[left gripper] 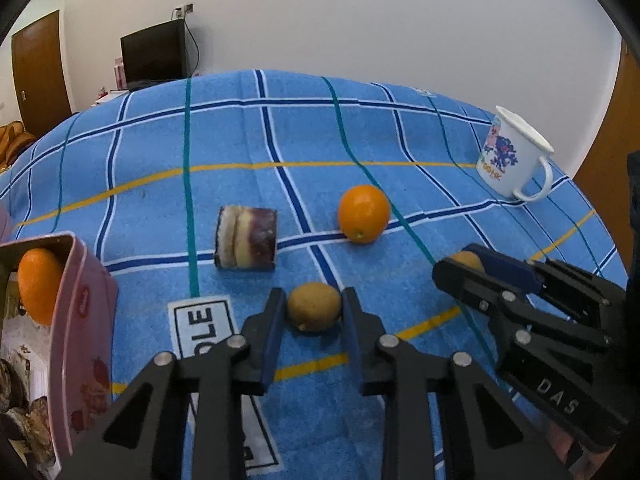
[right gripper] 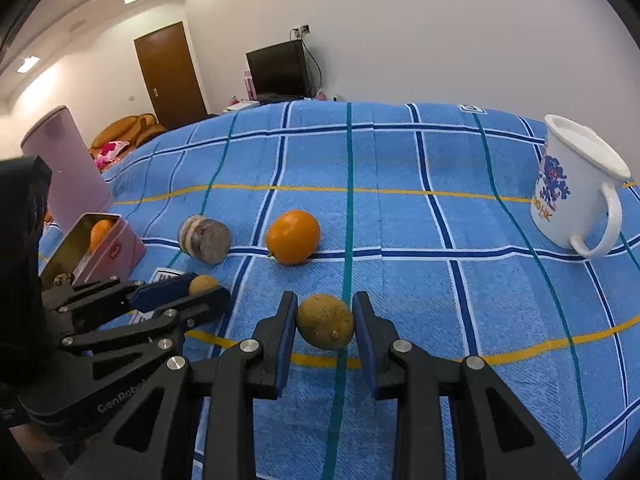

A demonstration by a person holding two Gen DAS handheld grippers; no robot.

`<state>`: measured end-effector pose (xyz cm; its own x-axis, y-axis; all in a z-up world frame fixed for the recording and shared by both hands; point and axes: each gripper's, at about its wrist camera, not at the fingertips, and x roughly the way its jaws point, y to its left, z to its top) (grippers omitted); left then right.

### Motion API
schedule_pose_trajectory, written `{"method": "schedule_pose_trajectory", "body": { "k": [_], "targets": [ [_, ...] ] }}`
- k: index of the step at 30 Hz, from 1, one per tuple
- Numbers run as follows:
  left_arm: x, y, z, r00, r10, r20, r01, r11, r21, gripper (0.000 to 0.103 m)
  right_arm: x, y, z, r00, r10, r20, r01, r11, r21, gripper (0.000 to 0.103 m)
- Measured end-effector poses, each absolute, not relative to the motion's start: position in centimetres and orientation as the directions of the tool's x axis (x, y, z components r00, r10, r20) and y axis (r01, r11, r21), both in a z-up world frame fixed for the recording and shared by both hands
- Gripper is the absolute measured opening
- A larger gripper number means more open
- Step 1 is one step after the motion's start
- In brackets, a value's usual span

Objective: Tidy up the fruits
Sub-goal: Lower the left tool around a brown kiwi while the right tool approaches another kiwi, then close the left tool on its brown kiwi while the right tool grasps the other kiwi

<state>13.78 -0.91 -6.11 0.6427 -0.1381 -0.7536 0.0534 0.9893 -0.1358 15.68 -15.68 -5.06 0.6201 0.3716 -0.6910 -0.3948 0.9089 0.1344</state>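
Note:
My left gripper (left gripper: 314,306) is shut on a brown kiwi (left gripper: 315,306) low over the blue checked cloth; it also shows in the right wrist view (right gripper: 204,286). My right gripper (right gripper: 325,316) is shut on a second brown kiwi (right gripper: 325,322); it also shows in the left wrist view (left gripper: 466,262). An orange (left gripper: 363,213) lies on the cloth beyond both grippers, also seen in the right wrist view (right gripper: 293,236). A pink tin (left gripper: 86,312) at the left holds another orange (left gripper: 38,284).
A layered cake slice (left gripper: 247,238) lies left of the loose orange. A white printed mug (right gripper: 576,188) stands at the far right. A tall pink canister (right gripper: 66,160) stands behind the tin. The cloth (right gripper: 400,240) covers the table.

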Motion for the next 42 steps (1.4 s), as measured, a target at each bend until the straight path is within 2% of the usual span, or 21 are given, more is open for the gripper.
{"method": "schedule_pose_trajectory", "body": {
  "k": [15,28,42],
  "targets": [
    [10.3,-0.2,-3.9,0.772,-0.073,-0.632,0.020,0.996,-0.091,0.029,13.9,-15.8,-3.6,0.670,0.431,-0.604,-0.458,0.881,0.121,0.030],
    [9.4,0.5,-3.4,0.800,-0.067,-0.597,0.001,0.994,-0.110,0.029,13.1,-15.8,-3.0,0.701,0.447,-0.556,-0.473,0.875,0.108,0.030],
    [8.4,-0.1,-2.8,0.827,-0.034,-0.560,-0.003,0.998,-0.065,0.029,12.1,-15.8,-2.5,0.730,0.449,-0.514,-0.477,0.874,0.086,0.030]
  ]
}}
